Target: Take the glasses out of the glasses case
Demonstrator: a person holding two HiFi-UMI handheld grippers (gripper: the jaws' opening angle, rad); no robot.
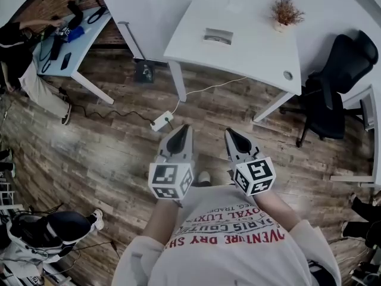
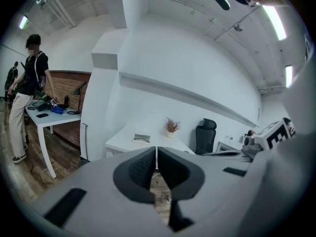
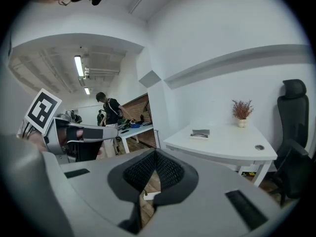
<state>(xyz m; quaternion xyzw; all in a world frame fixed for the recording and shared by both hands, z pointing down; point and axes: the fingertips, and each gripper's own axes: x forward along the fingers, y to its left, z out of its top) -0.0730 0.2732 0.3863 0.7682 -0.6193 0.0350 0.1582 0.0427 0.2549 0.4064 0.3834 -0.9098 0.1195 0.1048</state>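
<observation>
1. Two hand-held grippers are hanging side by side, apart, over the wooden floor [image 1: 107,154] in front of the person's chest: the left hand-held gripper [image 1: 183,128] and the right hand-held gripper [image 1: 232,133].
2. Each gripper's own view is showing its jaws clenched tip to tip and gripping nothing. Only floor is peeking through the gap behind the tips.
3. One glasses case [image 1: 217,36] is lying flat on the white tabletop [image 1: 250,52], well apart from both grippers. I cannot make out the glasses themselves.
4. One potted dried plant [image 1: 286,11] is standing near the tabletop's far corner, and one black office chair [image 1: 339,82] is sitting beside the tabletop.
5. Only the head view is showing the white power strip [image 1: 162,122] on the floor, with its cable trailing under the tabletop.
6. The head view is catching one bystander [image 1: 24,58] at its edge, beside a second table [image 1: 71,46]. The left gripper view is showing that person standing at full height.
7. The right gripper view is showing a round cable hole [image 3: 259,147] near the tabletop's front edge. The left gripper view is not showing it.
</observation>
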